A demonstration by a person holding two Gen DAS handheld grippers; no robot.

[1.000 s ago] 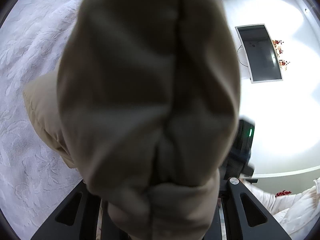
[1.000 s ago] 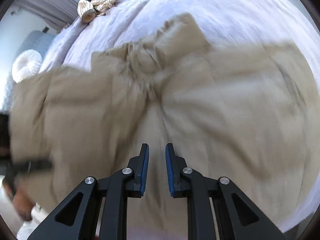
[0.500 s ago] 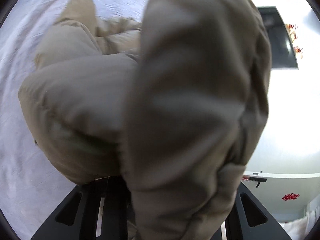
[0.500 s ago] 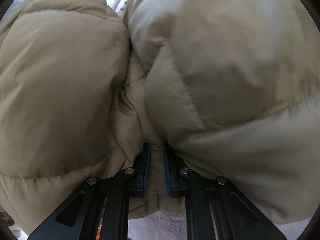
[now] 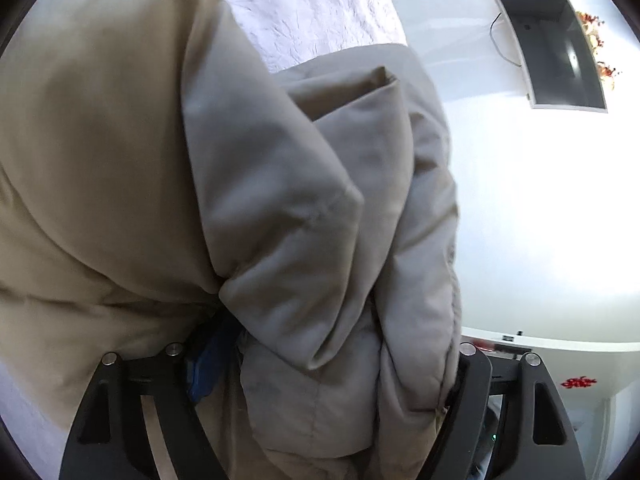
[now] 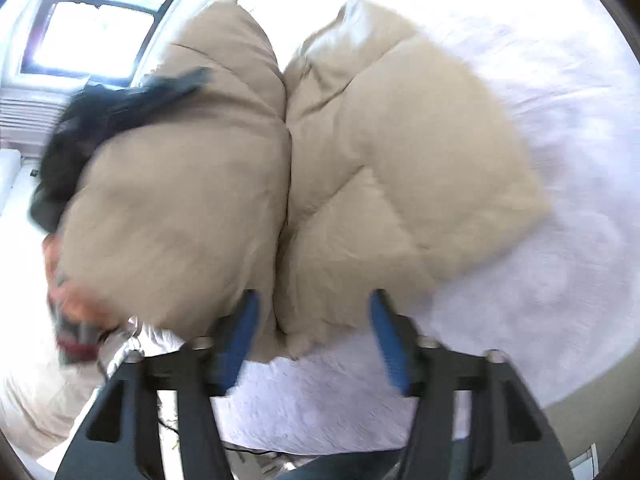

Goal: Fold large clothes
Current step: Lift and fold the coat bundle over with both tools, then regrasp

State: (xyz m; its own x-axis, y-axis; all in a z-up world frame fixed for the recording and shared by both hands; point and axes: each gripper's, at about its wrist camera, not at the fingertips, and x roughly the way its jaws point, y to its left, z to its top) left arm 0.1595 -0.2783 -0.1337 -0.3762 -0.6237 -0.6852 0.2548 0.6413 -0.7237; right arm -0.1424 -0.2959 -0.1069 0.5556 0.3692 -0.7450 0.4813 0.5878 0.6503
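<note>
A beige puffer jacket [image 6: 360,184] lies folded in two puffy halves on the white bedspread [image 6: 560,240]. My right gripper [image 6: 312,328] is open, its blue pads on either side of the jacket's near edge, holding nothing. In the left wrist view the jacket [image 5: 280,220] fills most of the frame, bunched between the fingers of my left gripper [image 5: 324,360]. The jaws stand wide apart with thick fabric between them; a blue pad [image 5: 208,364] shows at the left. The left gripper's black body [image 6: 100,120] shows blurred at the jacket's far left.
The white textured bedspread [image 5: 320,8] shows behind the jacket. A wall-mounted TV [image 5: 560,40] hangs on the white wall at right. A bright window [image 6: 92,28] is at upper left in the right wrist view. The bed's near edge [image 6: 520,412] runs at lower right.
My right gripper has opened, let go of the jacket and pulled back; the jacket now lies on the bed. The left gripper has widened and swung with the fabric.
</note>
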